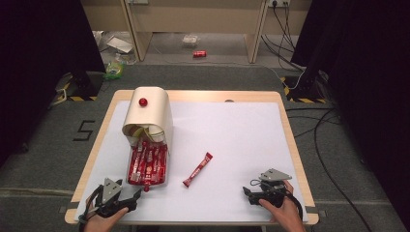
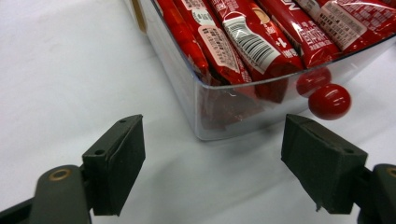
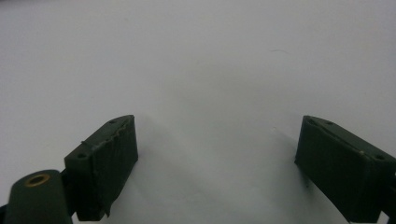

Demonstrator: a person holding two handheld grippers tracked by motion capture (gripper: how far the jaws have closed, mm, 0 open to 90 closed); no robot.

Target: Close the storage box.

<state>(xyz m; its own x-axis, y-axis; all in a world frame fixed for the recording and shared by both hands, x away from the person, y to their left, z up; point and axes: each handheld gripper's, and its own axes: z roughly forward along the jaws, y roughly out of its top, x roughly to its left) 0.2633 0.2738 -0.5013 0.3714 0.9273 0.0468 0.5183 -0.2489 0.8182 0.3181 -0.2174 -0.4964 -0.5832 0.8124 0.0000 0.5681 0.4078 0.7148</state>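
Note:
A clear drawer (image 1: 147,166) full of red sachet sticks (image 2: 252,42) is pulled out of a cream rounded box (image 1: 150,113) at the table's left. The drawer has a red ball knob (image 2: 329,101) on its front, and the box carries another red knob (image 1: 143,102) on top. One loose red sachet stick (image 1: 198,169) lies on the white table mid-front. My left gripper (image 1: 134,200) (image 2: 212,163) is open just short of the drawer's front corner (image 2: 219,112), with nothing between its jaws. My right gripper (image 1: 248,195) (image 3: 217,154) stands open over bare table at the front right.
The white table top (image 1: 232,135) has a wooden rim (image 1: 290,140). The loose stick lies between the two grippers, nearer the drawer. Cables, a red can (image 1: 199,54) and stands lie on the floor beyond the table.

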